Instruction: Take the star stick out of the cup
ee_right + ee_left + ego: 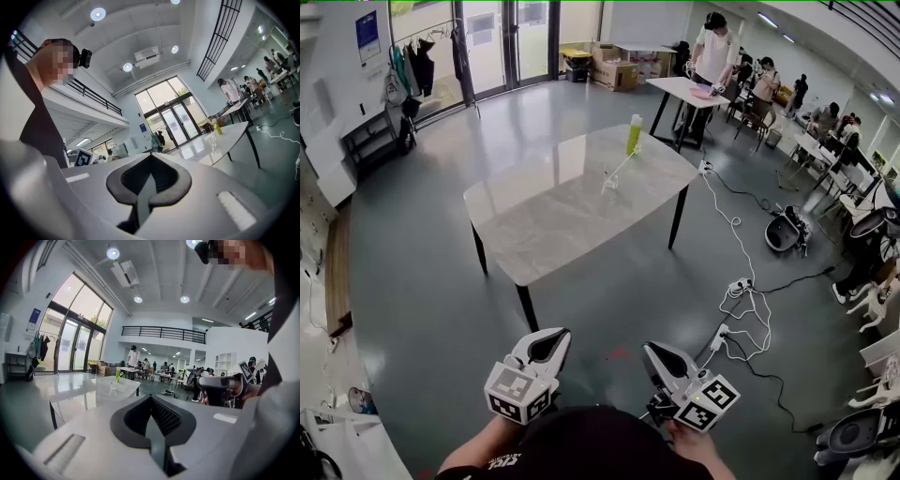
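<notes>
A clear cup [609, 184] stands on the grey marble table [553, 220], far ahead of me. A thin star stick [622, 167] leans out of the cup toward a green bottle [635, 134] behind it. My left gripper [547, 343] and right gripper [662, 358] hang side by side over the floor, well short of the table, both shut and holding nothing. In the left gripper view the shut left gripper [151, 399] points at the distant cup [113, 385]. The right gripper [151, 160] is also shut, with the cup [214, 137] small at the right.
White cables and power strips [737, 309] lie on the floor right of the table. A round floor device [784, 232] sits beyond them. People stand at a second table [686, 89] at the back, with boxes [619, 70] nearby. Chairs line the right edge.
</notes>
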`<state>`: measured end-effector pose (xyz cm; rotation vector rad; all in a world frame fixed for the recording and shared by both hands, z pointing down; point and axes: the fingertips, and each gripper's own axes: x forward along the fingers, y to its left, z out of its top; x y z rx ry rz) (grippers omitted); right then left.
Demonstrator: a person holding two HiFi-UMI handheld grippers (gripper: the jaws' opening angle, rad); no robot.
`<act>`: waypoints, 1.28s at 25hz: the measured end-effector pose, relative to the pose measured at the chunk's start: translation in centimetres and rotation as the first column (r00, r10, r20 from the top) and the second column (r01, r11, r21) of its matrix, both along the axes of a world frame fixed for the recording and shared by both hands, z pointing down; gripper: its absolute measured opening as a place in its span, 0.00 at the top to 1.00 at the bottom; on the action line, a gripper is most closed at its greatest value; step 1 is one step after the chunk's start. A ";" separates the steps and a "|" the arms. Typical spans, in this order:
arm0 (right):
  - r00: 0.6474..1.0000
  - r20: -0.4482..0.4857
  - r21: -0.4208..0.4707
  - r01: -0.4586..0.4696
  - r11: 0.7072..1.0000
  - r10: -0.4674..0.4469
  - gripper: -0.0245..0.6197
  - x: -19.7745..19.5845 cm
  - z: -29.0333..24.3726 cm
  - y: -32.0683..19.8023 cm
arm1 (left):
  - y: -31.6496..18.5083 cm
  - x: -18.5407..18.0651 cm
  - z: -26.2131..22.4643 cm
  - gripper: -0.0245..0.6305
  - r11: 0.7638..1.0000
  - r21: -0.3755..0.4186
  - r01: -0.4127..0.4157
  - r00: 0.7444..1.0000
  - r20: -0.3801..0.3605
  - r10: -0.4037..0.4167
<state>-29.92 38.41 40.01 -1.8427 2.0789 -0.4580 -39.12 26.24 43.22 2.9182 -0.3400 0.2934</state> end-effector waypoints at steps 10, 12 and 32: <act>0.999 0.051 0.034 0.004 0.999 -0.005 0.94 5.7 1.1 4.9 | 3.8 6.1 0.0 0.96 1.000 -0.008 0.002 1.000 -0.005 -0.002; 0.997 0.079 0.037 0.006 0.999 -0.009 0.94 6.3 1.5 4.6 | 3.6 6.5 0.1 0.96 1.000 -0.003 0.006 1.000 0.008 -0.006; 0.983 0.157 -0.022 0.104 0.994 -0.099 0.94 16.2 2.7 -12.9 | -12.6 18.1 1.0 0.96 0.999 -0.041 0.007 0.999 0.033 -0.006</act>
